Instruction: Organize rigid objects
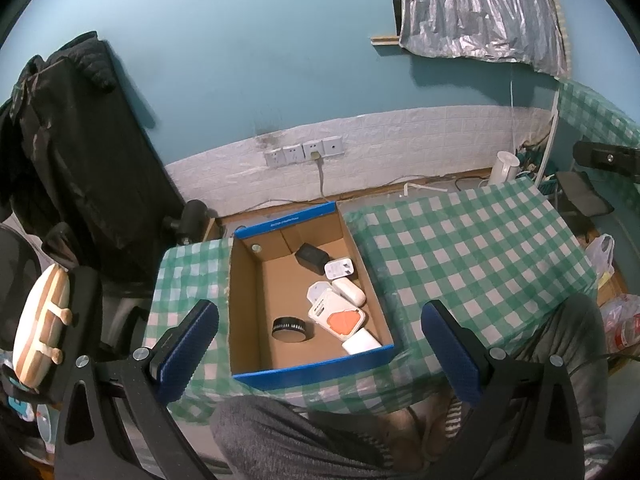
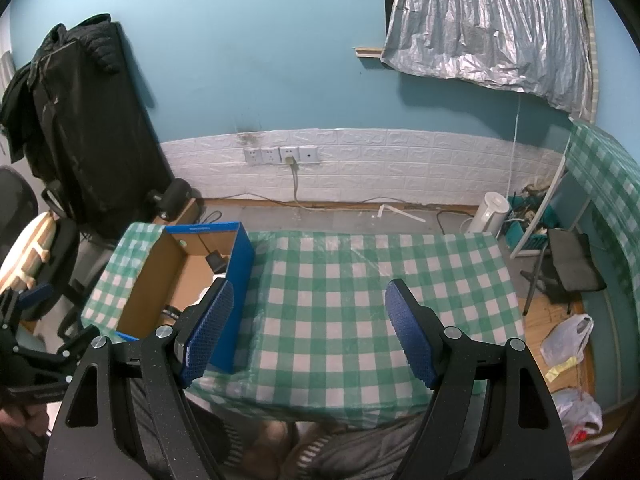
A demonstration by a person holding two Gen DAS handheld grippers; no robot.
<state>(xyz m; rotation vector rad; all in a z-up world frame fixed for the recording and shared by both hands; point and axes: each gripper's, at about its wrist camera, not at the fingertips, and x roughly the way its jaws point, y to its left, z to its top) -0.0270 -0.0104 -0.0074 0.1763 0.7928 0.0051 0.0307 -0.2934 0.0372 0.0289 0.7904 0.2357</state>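
A blue cardboard box sits on the left part of the green checked table. Inside lie a black round tin, a black adapter, a white plug, a white case, a white and orange pack and a white block. My left gripper is open and empty, held above the box's near edge. My right gripper is open and empty over the bare tablecloth, right of the box.
A black office chair with a striped cushion stands left of the table. A black coat hangs on a rack behind. A white kettle, a folding stool and plastic bags are on the floor to the right.
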